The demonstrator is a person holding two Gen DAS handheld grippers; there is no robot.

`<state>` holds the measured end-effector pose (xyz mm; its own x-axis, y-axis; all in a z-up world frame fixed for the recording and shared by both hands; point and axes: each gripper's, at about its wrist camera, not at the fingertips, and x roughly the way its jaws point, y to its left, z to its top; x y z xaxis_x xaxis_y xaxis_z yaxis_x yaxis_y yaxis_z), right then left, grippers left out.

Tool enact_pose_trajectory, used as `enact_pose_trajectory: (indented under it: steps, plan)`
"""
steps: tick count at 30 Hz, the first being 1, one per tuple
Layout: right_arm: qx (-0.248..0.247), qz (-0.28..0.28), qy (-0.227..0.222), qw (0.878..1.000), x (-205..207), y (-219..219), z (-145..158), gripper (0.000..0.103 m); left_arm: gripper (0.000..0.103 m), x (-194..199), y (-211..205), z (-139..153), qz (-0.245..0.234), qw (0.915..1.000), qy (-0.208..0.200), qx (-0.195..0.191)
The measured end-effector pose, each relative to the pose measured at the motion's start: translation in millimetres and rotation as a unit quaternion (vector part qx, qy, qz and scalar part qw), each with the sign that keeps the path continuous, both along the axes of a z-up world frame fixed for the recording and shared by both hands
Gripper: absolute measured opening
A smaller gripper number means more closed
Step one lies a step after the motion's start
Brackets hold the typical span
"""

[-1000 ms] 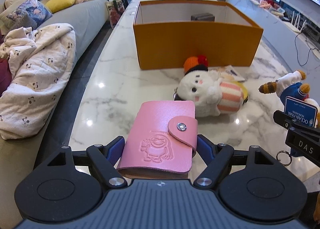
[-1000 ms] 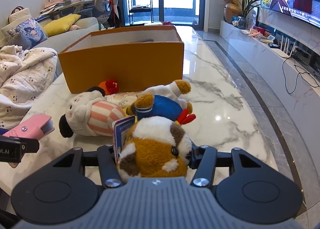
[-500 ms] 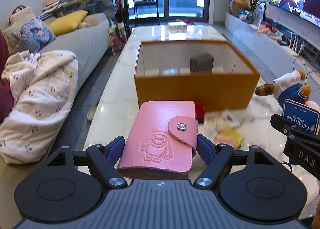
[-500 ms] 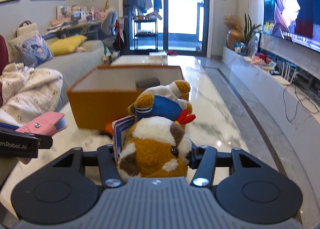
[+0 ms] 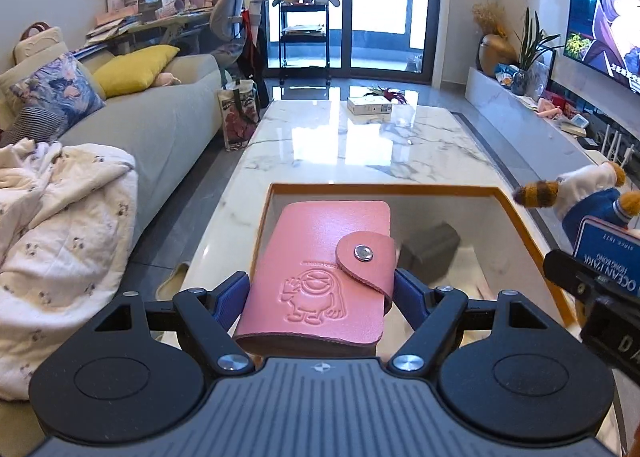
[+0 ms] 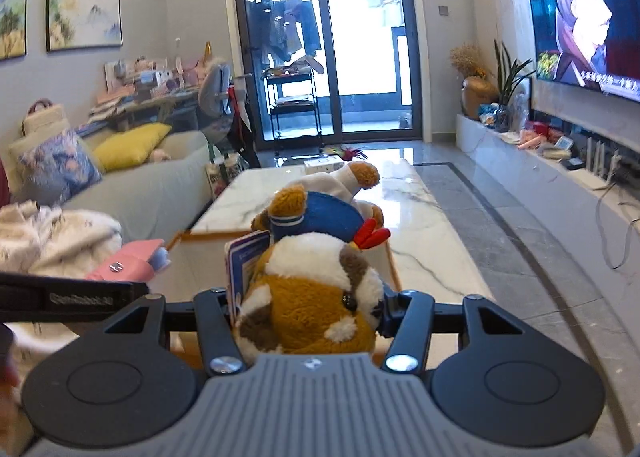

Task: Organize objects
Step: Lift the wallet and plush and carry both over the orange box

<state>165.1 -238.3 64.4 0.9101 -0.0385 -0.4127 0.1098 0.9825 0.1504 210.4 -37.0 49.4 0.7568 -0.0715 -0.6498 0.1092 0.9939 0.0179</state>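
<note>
Pink wallet (image 5: 320,269) is clamped in the left gripper (image 5: 320,297) and now hangs over the open orange box (image 5: 520,209), no longer over the table w/ the toys. Plush toy (image 6: 312,289) is squeezed in the right gripper (image 6: 312,313), also carried up to the box. I think dropping comes next. Marble table (image 5: 360,145), sofa & TV around.

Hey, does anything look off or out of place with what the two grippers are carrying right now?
Nothing looks damaged or spilled. The left gripper holds the pink card wallet level over the orange box; the right gripper squeezes the plush toy, its paper tag sticking up.
</note>
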Motion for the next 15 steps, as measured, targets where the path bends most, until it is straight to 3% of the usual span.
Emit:
enact_pose_trajectory:
  steps: [7,15]
  plan:
    - [0.051,0.002,0.020,0.998,68,-10,-20,0.056,0.091,43,-3,-35,0.013,0.9992,0.036,-0.011]
    - [0.053,0.016,0.073,0.996,94,2,-56,0.056,0.091,63,-9,-52,0.016,0.9985,0.051,-0.006]
